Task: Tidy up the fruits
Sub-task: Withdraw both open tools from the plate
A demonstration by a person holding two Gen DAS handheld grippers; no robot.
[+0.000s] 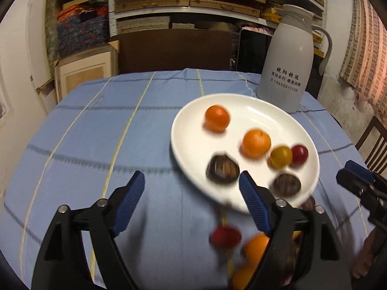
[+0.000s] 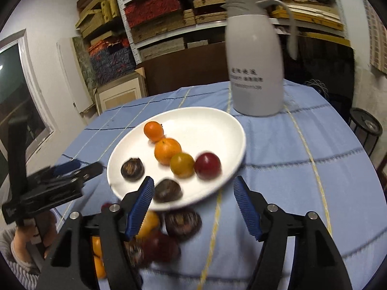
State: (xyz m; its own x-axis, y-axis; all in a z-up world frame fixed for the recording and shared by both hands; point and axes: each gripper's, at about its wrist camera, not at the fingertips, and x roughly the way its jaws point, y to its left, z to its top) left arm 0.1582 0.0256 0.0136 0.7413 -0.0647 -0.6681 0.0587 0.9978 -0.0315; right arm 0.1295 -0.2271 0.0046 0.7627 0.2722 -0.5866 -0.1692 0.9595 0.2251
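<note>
- The left gripper (image 1: 192, 184), black-framed with ribbed blue pads, has its jaws standing wide apart with nothing between them but blue cloth; its right pad overlaps the near rim of the plate in the left wrist view.
- The right gripper (image 2: 193, 189) likewise has its jaws apart and grips nothing; the near rim of the plate lies in the gap between its pads.
- The round white ceramic plate (image 2: 217, 125) sits on the blue checked tablecloth (image 1: 96, 125), towards the far right of the table.
- On the plate, far to near: a small orange citrus fruit (image 2: 154, 131), a larger orange citrus fruit (image 2: 167, 150) touching it, then a yellow-orange round tomato-like fruit (image 2: 182, 164) and a dark red round fruit (image 2: 208, 166) side by side.
- Two dark brown, rough-skinned round fruits (image 2: 132, 166) lie nearer on the plate, one (image 2: 167, 190) by the near rim.
- Loose fruit lies on the cloth just near of the plate: a red round fruit (image 1: 225, 236), orange ones (image 1: 256, 247) and another dark brown one (image 2: 183, 220); these are blurred, so their number is uncertain.
- A tall grey-white insulated jug (image 2: 256, 55) with a curved handle and printed lettering stands just beyond the plate on the far right.
- A person's hand (image 2: 26, 234) holds the left gripper's handle at the near left of the right wrist view.
</note>
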